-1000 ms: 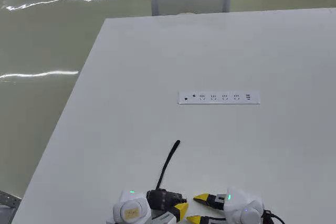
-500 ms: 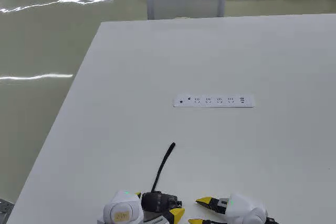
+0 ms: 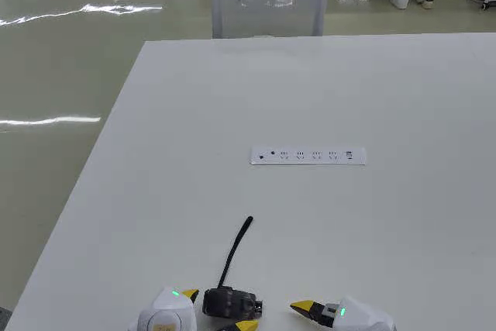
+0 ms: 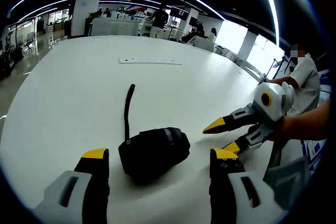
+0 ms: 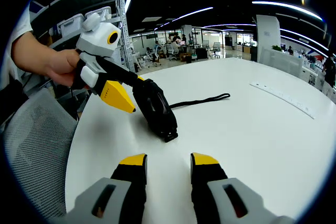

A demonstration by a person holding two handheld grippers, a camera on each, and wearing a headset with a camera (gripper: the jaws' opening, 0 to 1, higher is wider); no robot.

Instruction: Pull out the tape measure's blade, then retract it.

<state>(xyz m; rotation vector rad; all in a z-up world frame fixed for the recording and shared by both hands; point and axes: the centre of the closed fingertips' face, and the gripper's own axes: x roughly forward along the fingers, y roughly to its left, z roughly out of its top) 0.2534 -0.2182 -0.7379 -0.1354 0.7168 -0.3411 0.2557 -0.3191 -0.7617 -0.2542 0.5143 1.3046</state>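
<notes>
- left claw (image 4: pixel 159 154): jaws spread wide, gripping nothing; their yellow tips stand either side of the tape measure with a gap on each side
- tape measure (image 4: pixel 155 150): a black case lying on the white table (image 3: pixel 349 91), between the left claw's jaws and just past their tips; in the right gripper view it lies ahead and a little left of the right claw, near but not touching
- right claw (image 5: pixel 168 159): jaws parted narrowly, with bare table between them and nothing held; its tips point at the tape measure from the left claw's right side, apart from it
- hand (image 5: pixel 52 66): wrapped round the left claw's grip; a second hand holds the right claw in the left gripper view
- strap (image 4: pixel 126 111): black, running from the case straight out ahead of the left claw and lying flat on the table
- power strip (image 3: pixel 308 156): white, flat on the table well beyond the strap's end, set crosswise ahead of both claws
- chair (image 3: pixel 267 9): grey, at the table's far edge, beyond the power strip
- bins (image 5: pixel 84 19): pale, on a rack behind the left claw in the right gripper view; what they hold cannot be told
</notes>
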